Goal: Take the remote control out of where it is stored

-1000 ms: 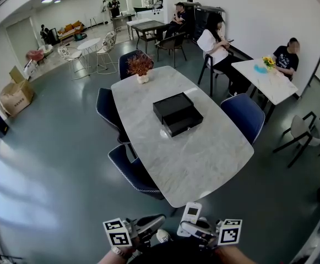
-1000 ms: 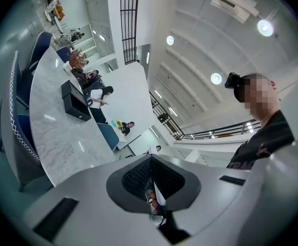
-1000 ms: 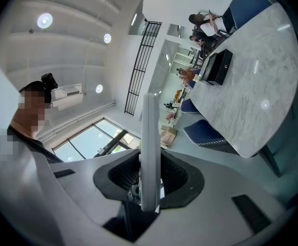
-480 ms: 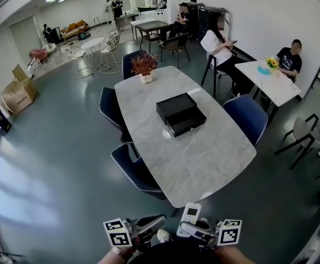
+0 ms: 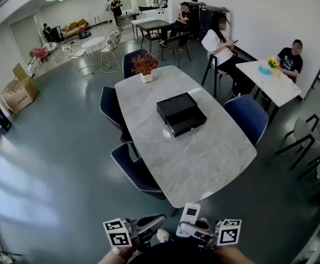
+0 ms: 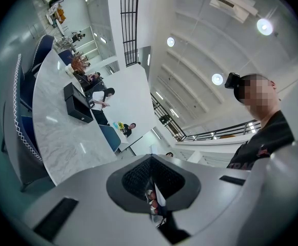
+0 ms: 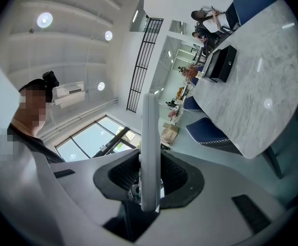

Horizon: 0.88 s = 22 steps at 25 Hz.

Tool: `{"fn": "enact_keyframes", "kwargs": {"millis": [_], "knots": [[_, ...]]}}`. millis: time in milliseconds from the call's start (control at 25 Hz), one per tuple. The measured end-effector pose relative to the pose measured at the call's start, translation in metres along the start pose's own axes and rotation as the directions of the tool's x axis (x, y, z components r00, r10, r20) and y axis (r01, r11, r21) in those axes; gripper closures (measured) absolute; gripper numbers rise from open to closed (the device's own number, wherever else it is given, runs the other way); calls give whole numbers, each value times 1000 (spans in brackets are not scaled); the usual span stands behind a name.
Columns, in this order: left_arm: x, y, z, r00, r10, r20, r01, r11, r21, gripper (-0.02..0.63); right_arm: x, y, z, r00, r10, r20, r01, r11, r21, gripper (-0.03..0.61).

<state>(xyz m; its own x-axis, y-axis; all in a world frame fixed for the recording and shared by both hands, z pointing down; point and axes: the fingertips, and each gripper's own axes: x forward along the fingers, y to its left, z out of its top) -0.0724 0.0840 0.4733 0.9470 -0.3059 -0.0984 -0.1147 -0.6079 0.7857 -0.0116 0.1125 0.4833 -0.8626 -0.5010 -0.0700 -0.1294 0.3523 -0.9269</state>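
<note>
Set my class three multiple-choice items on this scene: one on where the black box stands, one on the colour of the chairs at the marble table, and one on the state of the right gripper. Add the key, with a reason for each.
1. Where does the black box stand?
A. On the floor
B. On the marble table
C. On a chair seat

2. What colour are the chairs round that table?
A. Red
B. Blue
C. Yellow

3. How is the right gripper?
A. Open and empty
B. Shut on a cup
C. Shut on the white remote control

Key:
1 B, the box sits near the middle of the tabletop.
2 B, their seats and backs are dark blue.
3 C, the right gripper view shows the remote clamped between the jaws and sticking out past them.
</note>
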Motion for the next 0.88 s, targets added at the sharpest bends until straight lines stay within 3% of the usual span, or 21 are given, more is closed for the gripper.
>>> {"fn": "enact_keyframes", "kwargs": {"millis": [880], "knots": [[-1, -1, -2, 1000, -6, -6, 6, 1000, 5, 609, -1, 0, -2, 1000, -3, 17, 3, 1000, -3, 463]]}}
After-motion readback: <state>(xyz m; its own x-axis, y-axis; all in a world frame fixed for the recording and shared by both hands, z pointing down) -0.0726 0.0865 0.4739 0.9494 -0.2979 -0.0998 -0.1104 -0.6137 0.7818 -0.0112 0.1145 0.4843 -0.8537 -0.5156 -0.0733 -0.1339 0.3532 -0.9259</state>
